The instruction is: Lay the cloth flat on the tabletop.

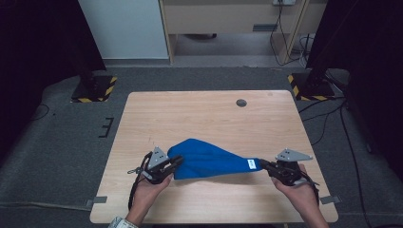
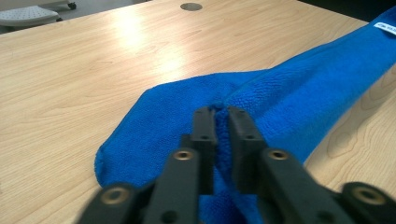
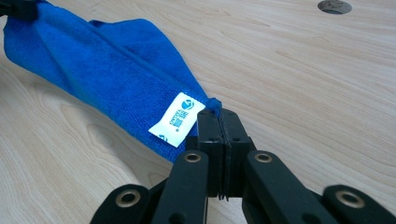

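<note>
On the wooden table (image 1: 209, 114), both hands reach in low; the left gripper (image 1: 177, 161) and right gripper (image 1: 264, 165) each clench opposite ends of the blue cloth (image 1: 209, 159).

A blue cloth (image 1: 209, 161), terry-textured and soft, stretches across the near half of the worktop (image 1: 209, 114), running roughly parallel to the near edge. It fans wide toward the left edge and narrows to a pinched point toward the right edge. A small white label (image 3: 177, 119) with blue print sits close to that narrow tip. The left end is bunched into a raised ridge, with a flatter flap spreading out behind it onto the wood. Folds run lengthwise along the fabric. The middle looks drawn taut between its two ends, sagging onto the worktop at the wide part.
</note>
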### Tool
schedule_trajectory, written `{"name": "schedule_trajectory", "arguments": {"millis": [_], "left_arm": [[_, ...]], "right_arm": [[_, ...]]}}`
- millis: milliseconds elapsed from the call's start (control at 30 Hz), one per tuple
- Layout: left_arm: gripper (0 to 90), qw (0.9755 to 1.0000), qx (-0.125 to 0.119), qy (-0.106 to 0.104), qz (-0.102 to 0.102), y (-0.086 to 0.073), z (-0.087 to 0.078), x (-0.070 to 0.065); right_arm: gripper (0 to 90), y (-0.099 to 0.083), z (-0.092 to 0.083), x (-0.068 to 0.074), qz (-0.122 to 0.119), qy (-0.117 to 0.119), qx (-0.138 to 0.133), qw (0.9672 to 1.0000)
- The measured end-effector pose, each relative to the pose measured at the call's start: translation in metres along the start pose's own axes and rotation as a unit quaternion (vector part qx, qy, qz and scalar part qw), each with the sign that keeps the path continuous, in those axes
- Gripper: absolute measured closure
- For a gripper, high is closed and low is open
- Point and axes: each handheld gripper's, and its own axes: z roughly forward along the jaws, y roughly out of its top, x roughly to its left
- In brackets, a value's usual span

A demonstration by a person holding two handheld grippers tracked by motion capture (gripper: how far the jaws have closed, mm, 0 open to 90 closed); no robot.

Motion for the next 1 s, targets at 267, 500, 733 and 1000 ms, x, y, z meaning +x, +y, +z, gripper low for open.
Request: {"name": "schedule_trajectory", "arguments": {"millis": [267, 500, 733, 1000], "left_arm": [[83.9, 0.999, -0.036, 0.024, 0.006, 0.012, -0.011, -0.002], [85.5, 0.9988, -0.034, 0.033, 0.008, 0.03, 0.0, 0.007], [85.5, 0.9981, -0.051, 0.034, 0.003, 0.041, -0.008, 0.011], [85.5, 0.9958, -0.082, 0.029, 0.03, 0.073, -0.049, -0.008]], "right_arm": [[89.1, 0.01, -0.006, 0.002, -0.009, 0.0, -0.022, 0.9997], [89.1, 0.04, -0.007, -0.006, -0.018, -0.014, -0.058, 0.9981], [89.1, 0.053, -0.009, -0.006, -0.021, -0.013, -0.069, 0.9973], [89.1, 0.07, -0.048, 0.009, -0.034, -0.01, -0.111, 0.9933]]}}
